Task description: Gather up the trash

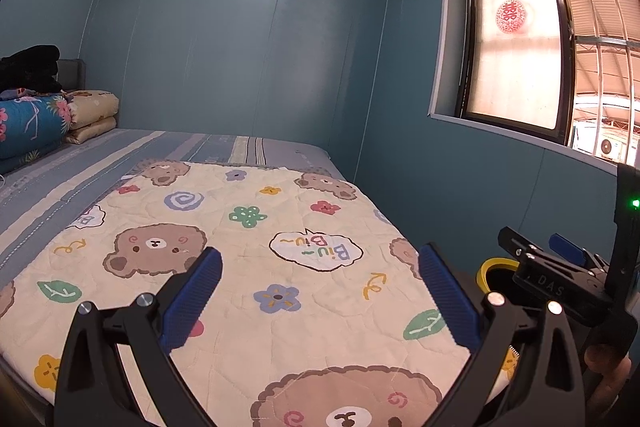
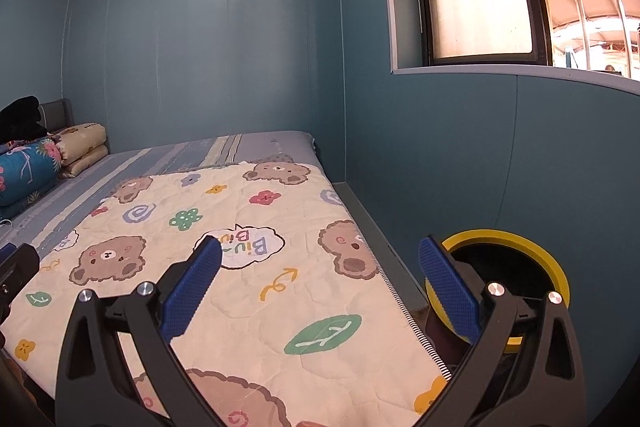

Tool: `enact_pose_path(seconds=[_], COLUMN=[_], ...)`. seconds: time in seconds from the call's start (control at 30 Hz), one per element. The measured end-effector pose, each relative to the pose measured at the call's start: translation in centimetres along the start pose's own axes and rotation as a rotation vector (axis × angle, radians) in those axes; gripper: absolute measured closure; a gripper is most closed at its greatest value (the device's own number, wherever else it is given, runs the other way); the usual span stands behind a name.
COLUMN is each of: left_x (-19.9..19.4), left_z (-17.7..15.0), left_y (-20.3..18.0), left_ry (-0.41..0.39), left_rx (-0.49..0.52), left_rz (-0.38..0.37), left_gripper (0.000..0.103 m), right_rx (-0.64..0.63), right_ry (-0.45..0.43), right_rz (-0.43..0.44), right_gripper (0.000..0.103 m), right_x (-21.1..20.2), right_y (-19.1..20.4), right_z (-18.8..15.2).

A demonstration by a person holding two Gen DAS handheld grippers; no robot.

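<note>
Bin (image 2: pixel 556 269) btwn bed (image 2: pixel 256 227) & wall, nothing blocking.

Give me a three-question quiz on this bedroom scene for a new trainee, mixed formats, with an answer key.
1. True or false: the left gripper is shut on a piece of trash.
2. Multiple choice: the yellow-rimmed bin stands A) on the bear-print quilt, B) between the bed and the window wall, C) beside the folded blankets.
3. Fill in: the speech bubble on the quilt reads "___ Biu~".

Key
1. False; both it and the right gripper are open and empty.
2. B
3. Biu
</note>
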State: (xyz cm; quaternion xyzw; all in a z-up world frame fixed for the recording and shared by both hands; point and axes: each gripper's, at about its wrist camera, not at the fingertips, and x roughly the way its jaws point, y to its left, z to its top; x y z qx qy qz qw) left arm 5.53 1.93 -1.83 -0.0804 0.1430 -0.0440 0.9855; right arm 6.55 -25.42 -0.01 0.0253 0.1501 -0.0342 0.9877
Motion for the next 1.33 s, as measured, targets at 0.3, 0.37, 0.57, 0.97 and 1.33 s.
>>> enact_pose_path(seconds=[0.3,0.37,0.57,0.97,1.33], left_x=[0.13,0.11,0.05,0.20,0.21], left_z=[-0.15,-0.15,-0.20,-0.28,-0.32], left_y=[0.04,0.00,-0.13,-0.13,-0.20], left_ry=[0.004,0.003,0.004,0.010,0.019], left_rx=[-0.002,-0.002,-0.001,-0.002,-0.009], left_rz=[-0.005,-0.006,-0.007,-0.007,-0.015], left_gripper=[0.008,0.008,0.008,0.008,0.008], right_rx=[-0.003,-0.005,-0.001,0.012,0.016], right_ry=[-0.006,-0.004,-0.003,0.002,0.007], right_rz=[0.003,0.002,0.005,0.005,0.005], right_gripper=[0.008,0.008,0.008,0.008,0.008], right_x=[-0.04,0.03,0.04,0.19,0.26], right_y=[0.09,0.09,-0.01,-0.23,-0.39], right_z=[-0.09,-0.09,-0.04,-0.09,-0.19])
